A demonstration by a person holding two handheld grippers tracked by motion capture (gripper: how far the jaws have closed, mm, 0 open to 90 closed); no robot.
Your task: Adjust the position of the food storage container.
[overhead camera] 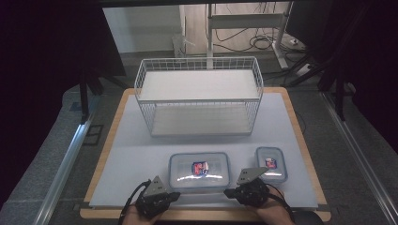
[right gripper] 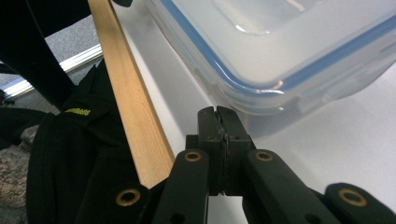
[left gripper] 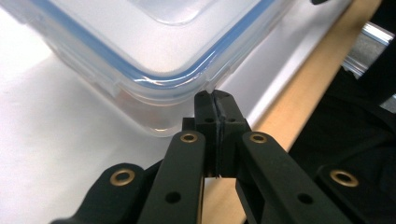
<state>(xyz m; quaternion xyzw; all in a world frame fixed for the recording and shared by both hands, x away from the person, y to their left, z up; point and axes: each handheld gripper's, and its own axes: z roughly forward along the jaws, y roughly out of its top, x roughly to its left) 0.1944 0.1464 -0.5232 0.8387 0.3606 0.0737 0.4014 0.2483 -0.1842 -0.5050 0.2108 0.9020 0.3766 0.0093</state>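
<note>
Both grippers, left gripper (overhead camera: 174, 195) and right gripper (overhead camera: 228, 192), are clenched empty at the near corners of the large clear blue-sealed lidded food container (overhead camera: 199, 171), red label on top.

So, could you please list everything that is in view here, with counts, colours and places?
Large container: one, clear with a blue-edged lid and a label, near table edge, between the two tools.
Small container: one, clear with a blue-edged lid and a label, right of the large one.
Wire rack: one, white, two shelves, at the back of the table.
Table: one, pale top with a wooden rim.
Left tool: one, black, jaws shut, at the large container's near left corner.
Right tool: one, black, jaws shut, at its near right corner.
</note>
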